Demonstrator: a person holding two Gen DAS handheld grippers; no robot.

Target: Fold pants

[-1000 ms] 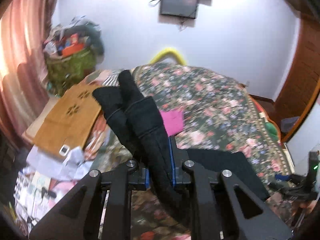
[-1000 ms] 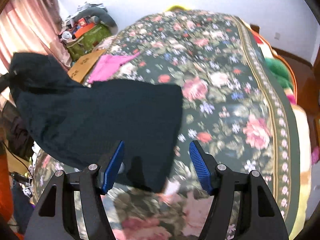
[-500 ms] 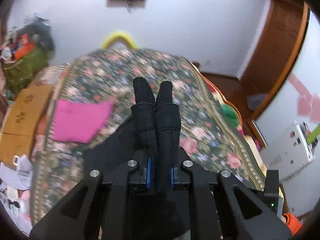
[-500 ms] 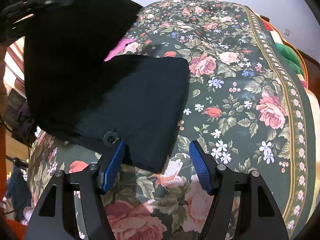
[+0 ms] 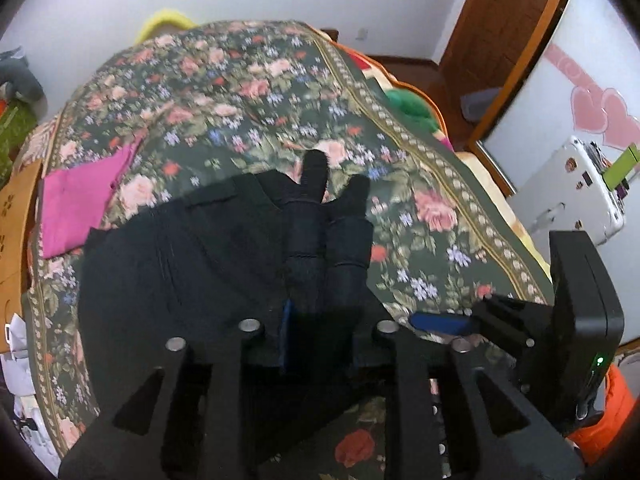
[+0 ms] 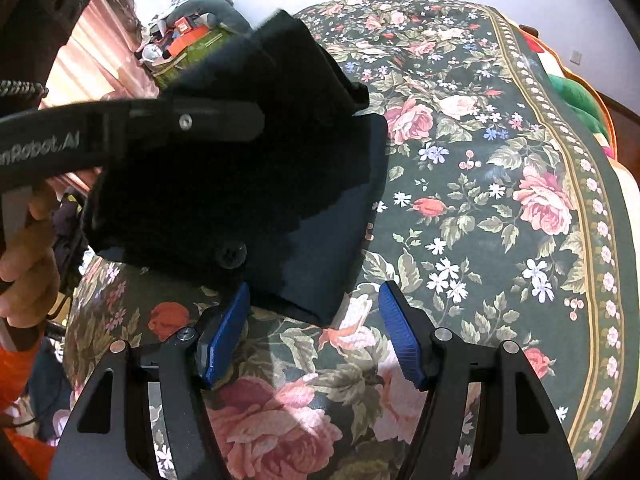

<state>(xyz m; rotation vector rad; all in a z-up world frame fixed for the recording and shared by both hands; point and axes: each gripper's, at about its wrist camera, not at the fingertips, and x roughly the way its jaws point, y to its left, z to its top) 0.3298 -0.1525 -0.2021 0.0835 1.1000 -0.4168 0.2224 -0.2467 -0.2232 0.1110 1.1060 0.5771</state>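
Observation:
Black pants [image 5: 180, 256] lie partly folded on the floral bedspread [image 5: 248, 92]. My left gripper [image 5: 320, 316] is shut on the bunched leg ends of the pants [image 5: 328, 232], which stick out past its jaws, and holds them low over the folded part. In the right wrist view the left gripper [image 6: 192, 120] comes in from the left with the lifted black cloth [image 6: 256, 128] over the flat part [image 6: 332, 232]. My right gripper [image 6: 314, 332] is open and empty, just in front of the pants' near edge, above the bedspread [image 6: 500, 160].
A pink cloth [image 5: 80, 200] lies on the bed left of the pants. A green bundle [image 5: 412, 108] sits at the bed's right edge. A wooden door [image 5: 500, 32] and a white appliance [image 5: 572, 196] stand to the right. Clutter [image 6: 188, 36] is piled at the far left.
My left gripper has swung right and down with the pant legs, from over the bed's left side to over the folded part. The right gripper has stayed open by the pants' near edge.

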